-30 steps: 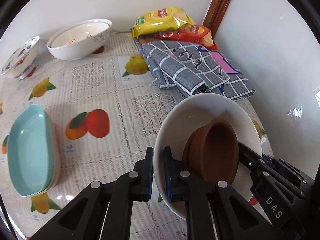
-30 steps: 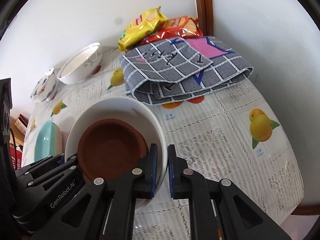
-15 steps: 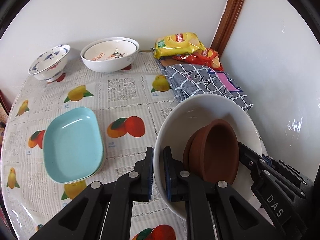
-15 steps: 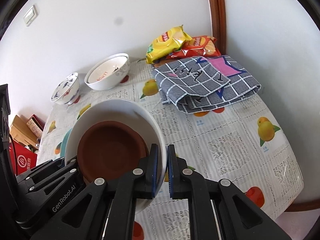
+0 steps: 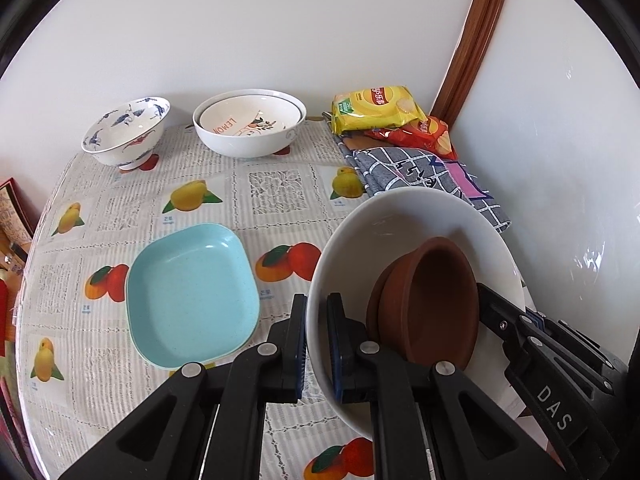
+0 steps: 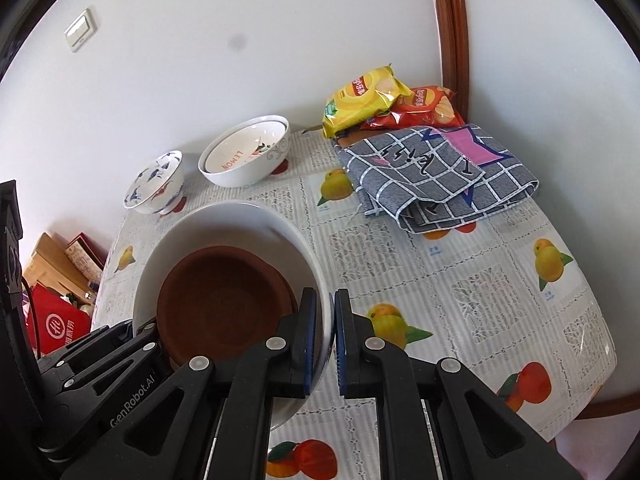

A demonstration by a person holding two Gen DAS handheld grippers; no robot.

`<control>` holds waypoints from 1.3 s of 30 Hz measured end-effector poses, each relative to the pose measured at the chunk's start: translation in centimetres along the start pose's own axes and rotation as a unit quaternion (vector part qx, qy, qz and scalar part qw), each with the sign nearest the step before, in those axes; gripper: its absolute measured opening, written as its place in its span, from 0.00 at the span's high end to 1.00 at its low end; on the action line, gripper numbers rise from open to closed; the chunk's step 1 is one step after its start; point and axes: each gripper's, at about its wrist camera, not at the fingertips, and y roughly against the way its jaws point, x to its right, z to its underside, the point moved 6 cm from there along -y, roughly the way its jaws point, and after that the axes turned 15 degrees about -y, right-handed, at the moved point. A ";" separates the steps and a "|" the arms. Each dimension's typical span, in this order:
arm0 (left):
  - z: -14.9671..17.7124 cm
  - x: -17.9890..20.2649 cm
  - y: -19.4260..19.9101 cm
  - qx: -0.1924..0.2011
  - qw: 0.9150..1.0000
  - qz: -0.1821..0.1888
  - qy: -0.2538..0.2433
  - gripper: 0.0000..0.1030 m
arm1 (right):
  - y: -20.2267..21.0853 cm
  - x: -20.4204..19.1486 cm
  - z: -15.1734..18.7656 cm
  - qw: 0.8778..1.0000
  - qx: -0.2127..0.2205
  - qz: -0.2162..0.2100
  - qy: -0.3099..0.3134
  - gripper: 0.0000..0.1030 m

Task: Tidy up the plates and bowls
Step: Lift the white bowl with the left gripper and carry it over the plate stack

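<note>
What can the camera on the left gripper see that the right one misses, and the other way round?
Only the left wrist view shows the light blue dish on the table. Only the right wrist view shows the wall switch and the red box beside the table. Both show the white bowl with the brown bowl inside, the left gripper and right gripper each clamped on its rim, the blue-patterned bowl and the chip bags.

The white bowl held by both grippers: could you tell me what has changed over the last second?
The white bowl, with the brown bowl inside, has been lifted higher and pulled back from the wall, so more of the table shows. Both the left gripper and the right gripper stay clamped on its rim. The turquoise plates and far bowls have not moved.
</note>
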 end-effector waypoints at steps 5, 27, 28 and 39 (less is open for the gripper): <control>0.1 -1.2 0.2 0.003 1.000 -0.002 0.004 0.90 | -0.1 -1.3 0.3 1.000 0.003 -0.001 0.003 0.92; 0.7 -6.3 0.1 0.008 0.999 -0.009 0.035 0.90 | -2.2 -5.9 1.2 1.000 -0.002 -0.011 0.023 0.92; 0.7 -6.4 0.1 0.008 0.999 -0.008 0.037 0.90 | -2.2 -6.0 1.2 1.000 -0.002 -0.011 0.024 0.92; 0.9 -8.0 -0.4 0.005 0.999 -0.013 0.045 0.90 | -3.4 -7.5 1.4 0.999 -0.007 -0.016 0.028 0.92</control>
